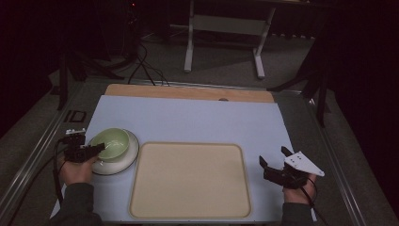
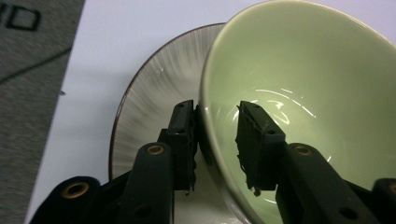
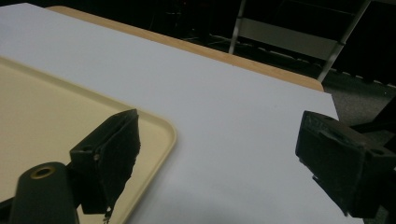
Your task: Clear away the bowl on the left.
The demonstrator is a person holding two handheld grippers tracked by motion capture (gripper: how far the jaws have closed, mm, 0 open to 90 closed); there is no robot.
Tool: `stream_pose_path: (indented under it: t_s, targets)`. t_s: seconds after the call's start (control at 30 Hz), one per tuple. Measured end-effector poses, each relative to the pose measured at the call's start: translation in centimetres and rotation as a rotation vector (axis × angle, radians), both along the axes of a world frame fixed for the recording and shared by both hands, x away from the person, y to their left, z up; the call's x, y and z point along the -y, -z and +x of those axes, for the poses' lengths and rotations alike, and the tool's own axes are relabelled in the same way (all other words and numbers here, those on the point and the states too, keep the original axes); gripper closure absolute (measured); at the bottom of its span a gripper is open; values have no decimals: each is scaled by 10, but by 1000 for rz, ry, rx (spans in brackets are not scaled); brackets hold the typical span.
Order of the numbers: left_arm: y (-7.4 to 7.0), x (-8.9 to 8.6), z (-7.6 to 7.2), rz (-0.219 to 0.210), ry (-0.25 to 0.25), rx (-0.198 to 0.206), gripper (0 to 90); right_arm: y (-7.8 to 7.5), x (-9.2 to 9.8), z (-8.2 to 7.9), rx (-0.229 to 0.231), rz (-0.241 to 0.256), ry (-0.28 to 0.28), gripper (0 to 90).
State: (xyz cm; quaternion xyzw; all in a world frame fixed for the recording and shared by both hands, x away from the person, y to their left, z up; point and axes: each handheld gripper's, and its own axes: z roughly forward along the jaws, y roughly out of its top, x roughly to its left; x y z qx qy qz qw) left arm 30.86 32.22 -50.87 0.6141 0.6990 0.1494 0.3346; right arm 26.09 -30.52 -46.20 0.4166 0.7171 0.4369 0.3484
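**Gripping the bowl's rim, tray still bare**

Clamping the near wall of the green bowl (image 2: 299, 88), the left gripper (image 2: 215, 140) has one jaw inside and one outside. The bowl sits tilted in a ribbed grey plate (image 2: 154, 93) at the table's left, mouth facing up and toward the gripper; being round, it has no long axis. Judging by the bare beige tray (image 1: 190, 179), any transfer remains undone. The right gripper (image 1: 274, 157) hovers wide open, holding nothing, right of the tray.
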Motion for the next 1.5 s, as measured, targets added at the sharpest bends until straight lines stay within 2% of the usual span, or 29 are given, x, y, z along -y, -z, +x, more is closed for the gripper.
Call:
stream_pose_path:
  t_s: [0.1,0.13,0.2,0.37,0.63,0.67,0.87,1.0,1.07,1.27,1.3,1.4,1.47,1.5]
  targets:
    - [0,-1,1,-19,6,-4,718,0,0,0,1,-2,-3,134]
    - [0,-2,1,-42,16,-10,722,0,0,0,3,-4,-1,134]
    - [0,-2,1,-58,21,-15,746,0,0,0,4,-2,2,134]
    - [-1,-1,1,-69,31,-24,812,0,0,-1,5,-3,1,134]
    - [-2,-2,1,-103,46,-29,815,-1,0,-1,3,-3,2,134]
    - [-2,-3,0,-139,49,-11,813,-1,1,-1,6,-2,2,134]
    - [-2,-2,-1,-138,49,-11,814,-1,1,-1,5,-3,2,134]
    - [-3,-3,-2,-153,47,7,813,-1,1,-1,4,1,3,134]
    - [-4,-3,-3,-180,43,29,813,-1,1,-1,4,3,2,134]
    - [-7,-3,-5,-197,47,52,813,-1,1,-1,5,3,3,134]
    - [-9,-4,-6,-209,43,70,813,-1,1,-1,5,3,3,134]
    - [-11,-5,-8,-228,41,89,813,-1,2,-1,5,4,5,134]
    - [-11,-5,-8,-228,41,89,812,-1,2,-1,6,3,6,134]
    - [-14,-4,-9,-236,40,110,812,-1,2,-1,9,4,6,134]
